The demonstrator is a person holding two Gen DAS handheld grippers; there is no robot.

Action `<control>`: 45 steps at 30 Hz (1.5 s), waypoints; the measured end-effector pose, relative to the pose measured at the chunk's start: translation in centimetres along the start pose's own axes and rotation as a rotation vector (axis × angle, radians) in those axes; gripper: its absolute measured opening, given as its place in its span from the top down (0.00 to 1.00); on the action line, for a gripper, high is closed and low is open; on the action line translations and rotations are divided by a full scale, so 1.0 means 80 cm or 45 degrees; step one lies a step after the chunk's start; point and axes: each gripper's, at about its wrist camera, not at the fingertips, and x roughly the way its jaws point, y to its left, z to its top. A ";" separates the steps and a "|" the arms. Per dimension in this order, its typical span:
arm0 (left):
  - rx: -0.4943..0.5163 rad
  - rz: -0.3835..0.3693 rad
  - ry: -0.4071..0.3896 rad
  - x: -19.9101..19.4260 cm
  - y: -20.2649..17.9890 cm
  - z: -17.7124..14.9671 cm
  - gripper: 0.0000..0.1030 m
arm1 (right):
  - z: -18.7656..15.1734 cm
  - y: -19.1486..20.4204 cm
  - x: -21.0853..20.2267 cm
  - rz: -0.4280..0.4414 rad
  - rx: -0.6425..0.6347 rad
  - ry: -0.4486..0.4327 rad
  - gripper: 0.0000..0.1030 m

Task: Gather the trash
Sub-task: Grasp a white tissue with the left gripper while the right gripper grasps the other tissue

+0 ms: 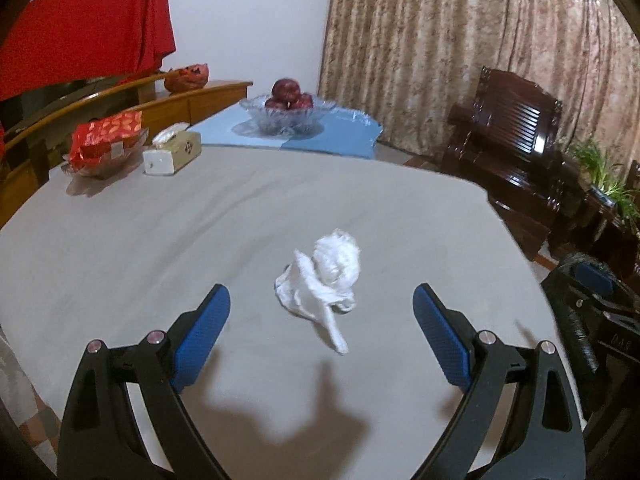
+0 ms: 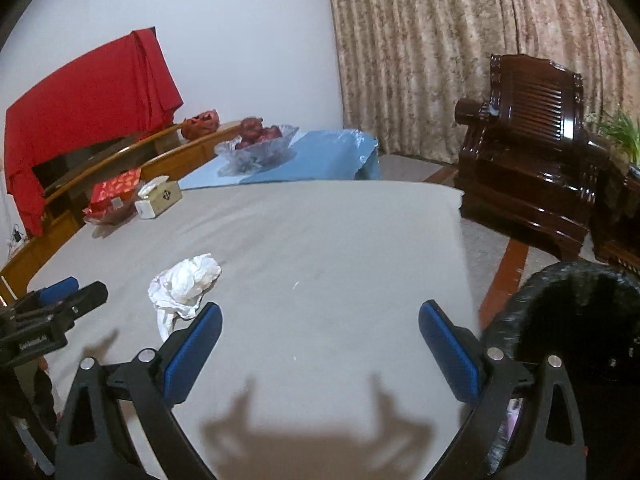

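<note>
Blue-padded fingers (image 1: 208, 332) fill the bottom of my left wrist view, spread wide with nothing between them; my left gripper (image 1: 322, 300) hangs just above the grey tablecloth (image 1: 160, 248). Centred in the frame, a little beyond the fingertips and between their lines, lies the crumpled white tissue (image 1: 320, 284), a loose wad with a twisted tail pointing back toward the camera. It sits on the cloth, touched by neither finger.

On my right wrist view the right gripper (image 2: 320, 316) is equally released, both fingers apart over bare cloth. From here the tissue (image 2: 184, 284) shows at lower left, just beyond the tip of the left-hand finger, and I see my other gripper (image 2: 52, 304) poking in at the left edge. At lower right, off the table's edge, is the dark mouth of a black-lined trash bin (image 2: 576, 320); I cannot tell what is in it.

Toward the upper left of both views stand a tissue box (image 1: 174, 150) and a red packet in a clear dish (image 1: 106, 140). Farther back, near the top centre, a glass bowl of red fruit (image 1: 287, 110) sits on a blue cover (image 1: 340, 136). A dark wooden armchair (image 1: 516, 136) stands at right before a patterned curtain (image 1: 460, 40), and red fabric (image 1: 88, 28) drapes at upper left.
</note>
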 end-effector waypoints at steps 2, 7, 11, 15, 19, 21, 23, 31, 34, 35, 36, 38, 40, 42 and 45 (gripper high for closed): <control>0.006 0.008 0.021 0.016 0.002 -0.002 0.13 | -0.001 0.000 0.012 -0.003 0.004 0.018 0.06; 0.006 0.012 0.091 0.064 0.008 -0.006 0.18 | -0.002 0.005 0.037 -0.006 -0.002 0.050 0.06; -0.020 -0.006 0.148 0.094 0.012 -0.011 0.23 | -0.001 0.007 0.051 -0.005 -0.012 0.067 0.06; -0.052 -0.023 0.192 0.118 0.019 -0.013 0.28 | -0.001 0.010 0.065 0.000 -0.022 0.081 0.06; -0.086 -0.070 0.243 0.137 0.023 -0.011 0.44 | 0.001 0.011 0.076 0.007 -0.026 0.089 0.06; -0.080 -0.096 0.259 0.142 0.021 -0.010 0.55 | 0.001 0.013 0.081 0.010 -0.023 0.095 0.06; -0.061 -0.117 0.257 0.141 0.016 -0.009 0.73 | 0.000 0.015 0.085 0.014 -0.022 0.103 0.06; -0.024 -0.180 0.170 0.095 0.000 -0.004 0.92 | 0.005 0.023 0.085 0.030 -0.029 0.095 0.06; -0.043 -0.155 0.140 0.083 0.012 -0.002 0.92 | 0.006 0.028 0.084 0.040 -0.040 0.091 0.06; -0.043 -0.138 0.129 0.080 0.016 -0.001 0.92 | 0.007 0.032 0.085 0.049 -0.043 0.092 0.06; -0.035 -0.114 0.120 0.078 0.020 0.000 0.92 | 0.008 0.035 0.086 0.056 -0.044 0.093 0.06; -0.028 -0.085 0.115 0.078 0.027 0.002 0.92 | 0.010 0.045 0.091 0.071 -0.054 0.098 0.06; -0.031 -0.065 0.117 0.079 0.035 0.002 0.92 | 0.011 0.054 0.097 0.085 -0.065 0.102 0.06; -0.032 -0.052 0.115 0.080 0.041 0.003 0.92 | 0.012 0.066 0.107 0.092 -0.082 0.109 0.06; -0.041 -0.043 0.113 0.082 0.048 0.002 0.92 | 0.013 0.078 0.126 0.090 -0.086 0.129 0.08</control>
